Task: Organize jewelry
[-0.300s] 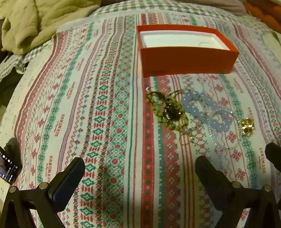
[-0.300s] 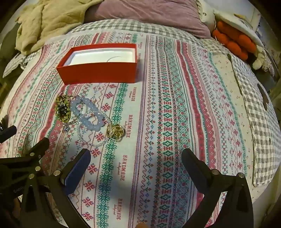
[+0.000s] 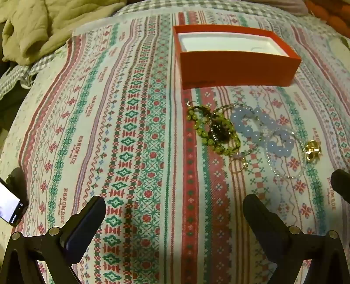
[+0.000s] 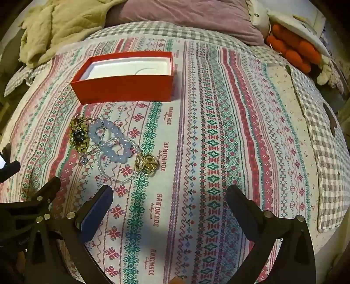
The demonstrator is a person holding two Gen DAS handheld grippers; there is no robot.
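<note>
An open red box point(image 3: 238, 67) with a white lining stands on the patterned bedspread; it also shows in the right wrist view point(image 4: 125, 86). In front of it lies a pile of jewelry: a green bead bracelet point(image 3: 213, 130), pale blue bead bracelets point(image 3: 262, 131), a clear bead strand point(image 3: 284, 170) and gold rings point(image 3: 312, 149). In the right wrist view the blue bracelets point(image 4: 116, 142) and gold rings point(image 4: 147, 163) lie left of centre. My left gripper point(image 3: 174, 215) is open and empty, short of the pile. My right gripper point(image 4: 169, 207) is open and empty, right of the pile.
A beige quilt point(image 4: 56, 26) is bunched at the back left. A mauve pillow point(image 4: 186, 13) and an orange plush toy point(image 4: 293, 50) lie at the back. A lit phone point(image 3: 8, 205) sits at the left edge. A checked sheet point(image 4: 328, 153) covers the right side.
Both views have shifted very slightly; the jewelry and box have not moved and both grippers remain open.
</note>
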